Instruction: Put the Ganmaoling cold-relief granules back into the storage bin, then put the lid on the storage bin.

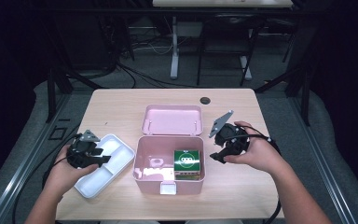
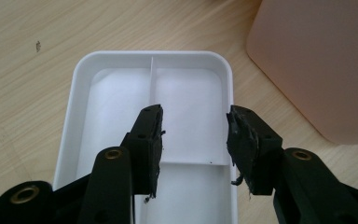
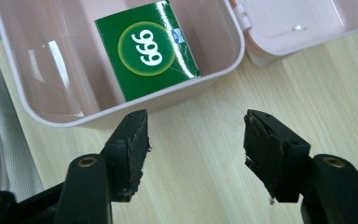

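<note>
Two grippers sit over the table (image 1: 121,100), one in each of our hands, and we go from left to right. Our left gripper (image 1: 103,159) hovers over the white tray (image 1: 121,149), which lies on the wood just beside the pink box (image 1: 142,163). In the left gripper view that gripper (image 2: 195,135) has its jaws wide apart with nothing between them; below them we see the tray (image 2: 79,116) and its thin dividers, and a corner of the box (image 2: 317,60) off to the right.

At the middle, the box stands open, its lid (image 1: 172,120) lying flat behind it. Inside, against the right wall, rests a green carton (image 1: 187,163) with a white number in a ring.

Our right gripper (image 1: 216,157) is just beside the box's right wall, pointing toward it. In the right gripper view this gripper (image 3: 196,140) holds nothing: its jaws stand partly open over bare wood, short of the box (image 3: 135,109), with the carton (image 3: 147,49) beyond and the lid (image 3: 307,23) at upper right.
</note>
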`<state>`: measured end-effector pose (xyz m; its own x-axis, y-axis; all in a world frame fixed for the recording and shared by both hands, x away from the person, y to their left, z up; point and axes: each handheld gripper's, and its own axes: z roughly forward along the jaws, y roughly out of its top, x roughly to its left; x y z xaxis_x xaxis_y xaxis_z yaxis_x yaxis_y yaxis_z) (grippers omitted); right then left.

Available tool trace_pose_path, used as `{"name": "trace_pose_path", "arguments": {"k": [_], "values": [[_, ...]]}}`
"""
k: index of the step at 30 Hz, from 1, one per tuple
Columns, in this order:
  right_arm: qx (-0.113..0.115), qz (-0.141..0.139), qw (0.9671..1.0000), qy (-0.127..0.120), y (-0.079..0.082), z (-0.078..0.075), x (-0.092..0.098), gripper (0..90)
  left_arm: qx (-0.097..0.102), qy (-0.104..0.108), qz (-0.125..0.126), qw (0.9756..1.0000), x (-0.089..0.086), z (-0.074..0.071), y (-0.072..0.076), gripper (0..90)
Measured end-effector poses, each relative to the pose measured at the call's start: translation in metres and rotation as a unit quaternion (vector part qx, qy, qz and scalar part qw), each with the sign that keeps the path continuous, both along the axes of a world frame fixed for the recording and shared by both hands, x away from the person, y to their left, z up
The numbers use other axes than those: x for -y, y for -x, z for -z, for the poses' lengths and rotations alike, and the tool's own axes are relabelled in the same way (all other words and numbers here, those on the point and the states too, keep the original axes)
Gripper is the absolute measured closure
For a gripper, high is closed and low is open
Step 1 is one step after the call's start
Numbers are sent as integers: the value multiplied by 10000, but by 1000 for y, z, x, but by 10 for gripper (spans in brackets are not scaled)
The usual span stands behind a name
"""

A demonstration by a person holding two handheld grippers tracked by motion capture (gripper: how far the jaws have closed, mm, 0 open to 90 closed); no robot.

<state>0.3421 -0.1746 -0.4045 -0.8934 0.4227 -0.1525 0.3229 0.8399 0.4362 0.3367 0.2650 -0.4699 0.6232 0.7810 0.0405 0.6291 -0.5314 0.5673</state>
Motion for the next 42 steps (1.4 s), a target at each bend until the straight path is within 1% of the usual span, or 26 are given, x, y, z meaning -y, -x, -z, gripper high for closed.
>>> {"name": "trace_pose_path", "arguments": {"k": [1,5,6,7,8,9,11,12,14,18,19,20,22,24,25,26,28,29,31,32,33,34,35,36,37,42], "values": [[0,64,10000,-30,0,1,3,407,14,-12,-2,10000,1,0,0,551],[-96,256,9994,-193,0,10,11,417,-82,-19,23,10000,2,0,-4,551],[-79,336,9991,-258,0,12,13,416,-100,-43,13,9999,2,0,-4,551],[-98,391,9989,-218,0,13,15,412,-122,-47,0,9999,2,0,-5,551],[-29,465,9986,-233,2,14,16,412,-135,-64,-13,9999,3,1,-5,550],[-86,485,9984,-292,4,15,17,412,-156,-78,-16,9998,3,1,-6,550],[-88,488,9980,-382,7,18,19,412,-190,-75,27,9998,3,1,-6,549],[-23,500,9980,-382,9,20,20,412,-217,-45,32,9997,3,2,-7,550],[-56,544,9974,-463,11,24,22,412,-259,-48,36,9996,2,2,-7,552],[37,616,9967,-533,14,29,24,416,-303,-21,-11,9995,1,2,-8,557],[63,632,9964,-565,17,31,26,431,-319,-22,-35,9995,0,2,-8,561],[97,616,9967,-527,18,32,26,435,-328,-49,-28,9994,-1,1,-8,568],[121,660,9960,-592,19,36,27,441,-294,-108,-54,9995,0,0,-8,581],[84,690,9956,-627,18,36,29,443,-321,-155,-50,9994,1,-1,-7,587],[120,732,9949,-686,18,37,29,444,-309,-192,-74,9993,2,-2,-7,591],[139,804,9945,-651,18,37,30,446,-336,-212,-75,9992,2,-2,-6,594],[185,836,9938,-704,20,37,32,454,-367,-255,-61,9990,1,-3,-6,602],[166,813,9935,-779,22,37,33,457,-401,-286,-56,9988,1,-2,-7,614],[150,850,9929,-820,24,38,36,461,-462,-369,-21,9982,0,-1,-8,623],[163,920,9921,-832,25,38,38,461,-481,-431,-7,9979,0,1,-9,625],[233,1013,9912,-822,27,38,39,461,-490,-460,-24,9977,0,2,-10,630],[210,1010,9906,-894,27,38,40,454,-490,-460,-24,9977,0,2,-10,634],[193,1052,9906,-848,28,37,42,448,-561,-536,-50,9970,-2,6,-13,642],[193,1052,9906,-848,28,37,42,448,-561,-536,-50,9970,-2,6,-13,650],[252,1080,9890,-978,29,38,42,448,-619,-585,-40,9964,-3,9,-15,650],[328,1217,9861,-1080,28,38,46,468,-895,-828,-84,9925,-7,21,-23,693]]}}
